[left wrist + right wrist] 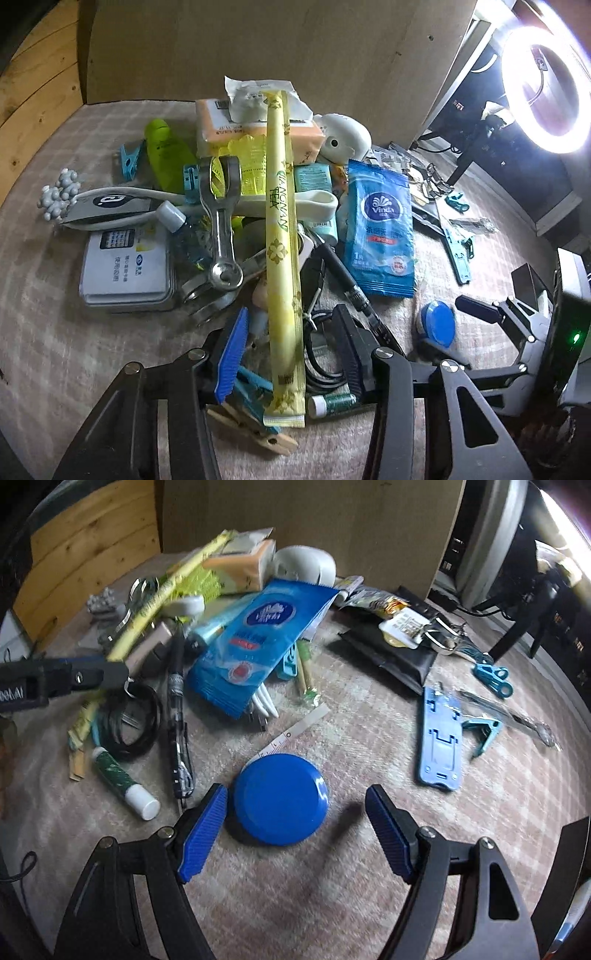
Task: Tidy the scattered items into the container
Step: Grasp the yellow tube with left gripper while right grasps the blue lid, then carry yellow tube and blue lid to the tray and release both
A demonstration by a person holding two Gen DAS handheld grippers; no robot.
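Note:
My left gripper [286, 341] is open around a long yellow tea sachet [282, 236] that lies on a heap of small items; its pads stand apart on either side of it. It also shows in the right wrist view [110, 672]. My right gripper [295, 827] is open, its blue pads [205, 830] on either side of a round blue tape measure [280, 799] on the cloth; the left pad is close to its rim. The tape measure also shows in the left wrist view [437, 323]. No container is clearly in view.
The heap holds a blue Vinda tissue pack [380, 229], a metal wrench [218, 221], a grey tin [125, 267], a black pen [351, 288], a glue stick [123, 782] and black cable [133, 723]. A light-blue phone stand [441, 738], clips and a black wallet [391, 653] lie right. A ring light [543, 88] stands far right.

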